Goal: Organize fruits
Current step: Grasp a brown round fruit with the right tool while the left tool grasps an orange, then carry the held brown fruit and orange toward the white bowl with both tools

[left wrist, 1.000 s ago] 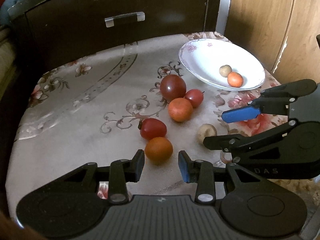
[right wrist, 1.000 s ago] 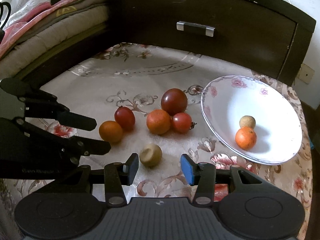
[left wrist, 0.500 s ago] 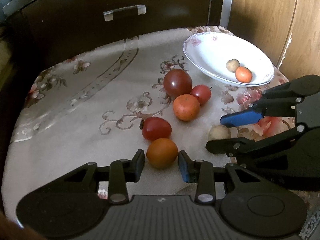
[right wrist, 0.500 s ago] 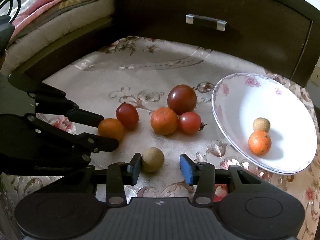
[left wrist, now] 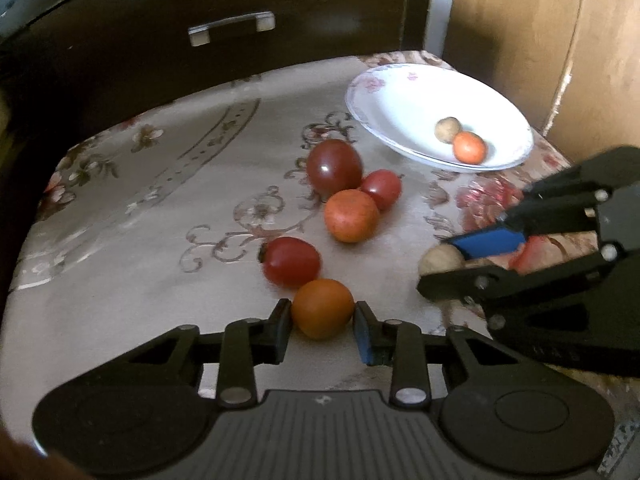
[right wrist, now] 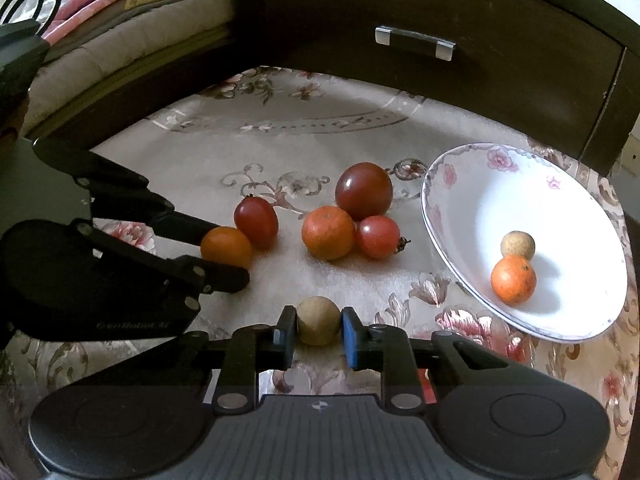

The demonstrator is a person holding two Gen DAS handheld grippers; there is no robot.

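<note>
1. Six fruits lie on the tabletop (right wrist: pixel 280 152): three red tomatoes, two oranges, one tan fruit (right wrist: pixel 318 320). The plate (right wrist: pixel 576 320) holds two more, an orange and a tan one.
2. The left tool (left wrist: pixel 322 322) brackets the near orange (left wrist: pixel 322 308), fingers at its sides; whether they press it, I cannot tell. The right tool (right wrist: pixel 318 334) likewise flanks the tan fruit, contact unclear.
3. A second ago both tools stood wider, short of their fruits.

Tan fruit (left wrist: pixel 438 258) half hidden behind right gripper (left wrist: pixel 444 264) fingers, contact perhaps unclear.
</note>
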